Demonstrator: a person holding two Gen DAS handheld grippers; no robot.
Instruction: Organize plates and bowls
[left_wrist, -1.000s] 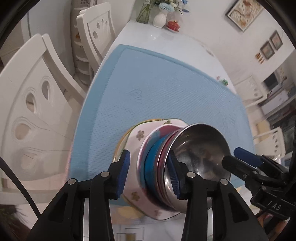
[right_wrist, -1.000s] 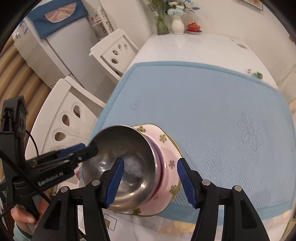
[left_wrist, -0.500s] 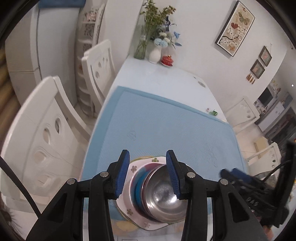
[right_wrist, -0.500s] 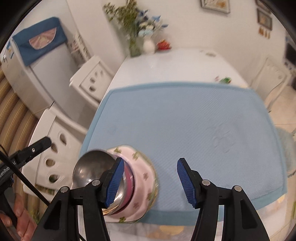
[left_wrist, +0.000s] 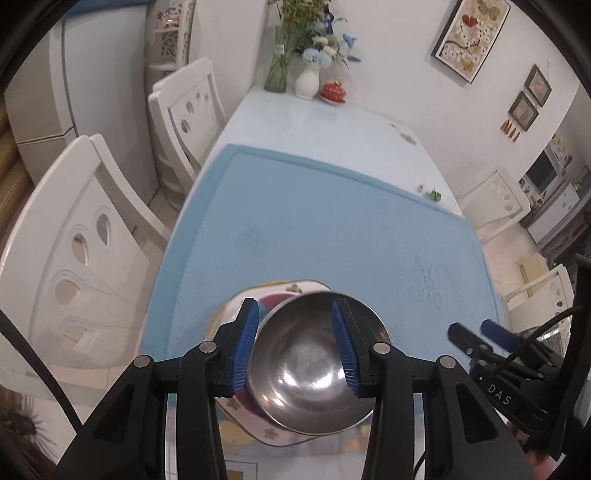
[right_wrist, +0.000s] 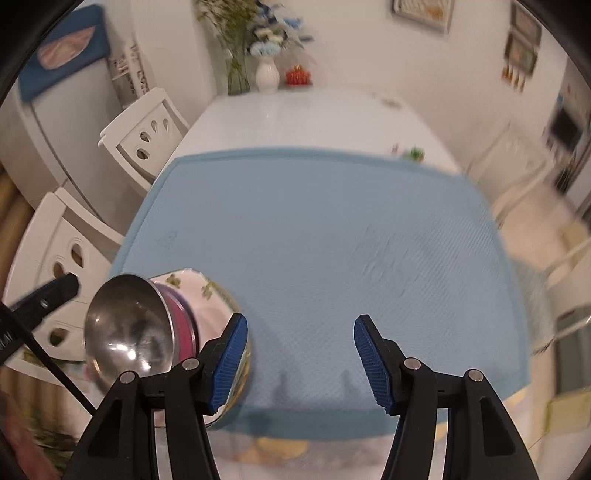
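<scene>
stacked dishes at the near edge of the blue mat (left_wrist: 332, 229)
steel bowl (left_wrist: 314, 365) atop pink floral plate (right_wrist: 218, 295); left gripper (left_wrist: 295, 347) spread wide above it, holding nothing; right gripper (right_wrist: 301, 354) likewise agape beside it.

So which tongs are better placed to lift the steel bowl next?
Left. The left tongs are open directly above the steel bowl, framing it; the right tongs are open over bare blue mat beside the stack.

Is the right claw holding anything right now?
No: the right claw is open over bare blue mat, with the steel bowl off to its left.
</scene>
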